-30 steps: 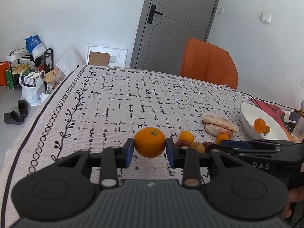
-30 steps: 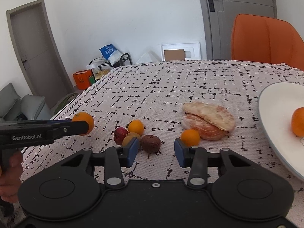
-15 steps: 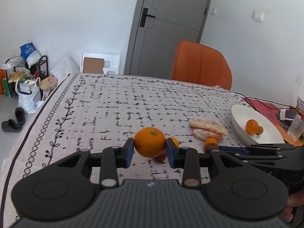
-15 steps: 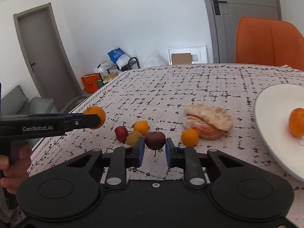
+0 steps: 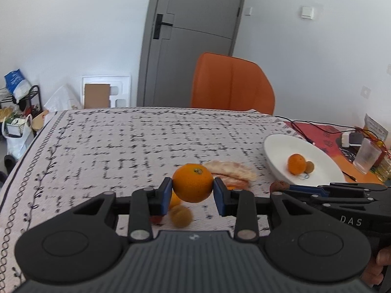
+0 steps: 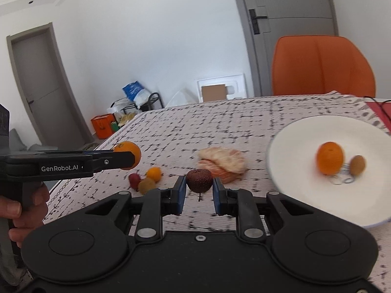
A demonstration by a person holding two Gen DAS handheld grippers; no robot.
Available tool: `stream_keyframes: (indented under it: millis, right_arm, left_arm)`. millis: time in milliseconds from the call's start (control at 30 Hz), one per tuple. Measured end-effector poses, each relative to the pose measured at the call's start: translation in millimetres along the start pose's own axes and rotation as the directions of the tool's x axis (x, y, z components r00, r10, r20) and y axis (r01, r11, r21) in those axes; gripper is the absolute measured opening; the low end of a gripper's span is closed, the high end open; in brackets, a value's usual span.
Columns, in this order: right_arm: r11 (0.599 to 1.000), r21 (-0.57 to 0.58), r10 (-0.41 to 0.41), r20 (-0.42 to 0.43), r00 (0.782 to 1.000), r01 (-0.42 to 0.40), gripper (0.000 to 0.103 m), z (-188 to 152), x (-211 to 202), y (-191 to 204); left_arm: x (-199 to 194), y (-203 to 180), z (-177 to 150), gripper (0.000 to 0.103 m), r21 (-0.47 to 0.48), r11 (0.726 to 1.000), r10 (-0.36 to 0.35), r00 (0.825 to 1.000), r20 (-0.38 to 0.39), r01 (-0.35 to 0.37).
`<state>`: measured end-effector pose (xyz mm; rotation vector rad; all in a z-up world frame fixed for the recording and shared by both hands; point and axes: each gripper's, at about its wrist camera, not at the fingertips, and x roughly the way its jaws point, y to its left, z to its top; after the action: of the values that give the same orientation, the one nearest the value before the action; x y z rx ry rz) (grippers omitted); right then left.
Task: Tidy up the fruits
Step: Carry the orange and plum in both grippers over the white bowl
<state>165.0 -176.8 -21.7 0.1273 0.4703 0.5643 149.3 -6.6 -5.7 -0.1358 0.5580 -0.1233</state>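
My left gripper [image 5: 193, 191] is shut on a large orange [image 5: 192, 186] and holds it above the table; the orange also shows in the right wrist view [image 6: 128, 155]. My right gripper [image 6: 199, 190] is shut on a dark brown-red fruit [image 6: 199, 180] with a stem, lifted off the cloth, left of the white plate [image 6: 305, 131]. The plate holds an orange [image 6: 330, 157] and a small brown fruit [image 6: 357, 164]. A peeled citrus [image 6: 221, 162], a small orange [image 6: 154, 173], a yellow-brown fruit [image 6: 146, 185] and a red fruit [image 6: 134, 180] lie on the cloth.
The table has a white cloth with black marks [image 5: 122, 146]. An orange chair [image 5: 232, 85] stands at the far edge. A glass [image 5: 366, 155], cables and a red mat [image 5: 317, 131] lie right of the plate. Bags and a rack stand on the floor at left.
My right gripper closed on the dark fruit and lifted it toward the plate. My left gripper rose and moved right with the orange in it.
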Motion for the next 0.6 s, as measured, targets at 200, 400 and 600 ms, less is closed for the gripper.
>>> stream_keyframes:
  millis: [200, 400, 600]
  right_arm:
    - [0.999, 0.03, -0.044, 0.03, 0.999, 0.043, 0.021, -1.5, -15.3, -20.5]
    - [0.994, 0.065, -0.09, 0.046, 0.995, 0.087, 0.021, -4.9, -27.1, -40.2]
    - [0.988, 0.091, -0.128, 0.065, 0.99, 0.121, 0.021, -9.6, -40.5, -56.5]
  left_arm:
    - [9.5, -21.6, 3.4, 0.035, 0.03, 0.999, -0.033, 0.999, -0.005, 0.033]
    - [18.8, -41.6, 5.2, 0.035, 0.056, 0.996, -0.067, 0.998, -0.015, 0.067]
    - [27.6, -62.7, 6.2, 0.035, 0.1, 0.99, -0.098, 0.995, -0.025, 0.1]
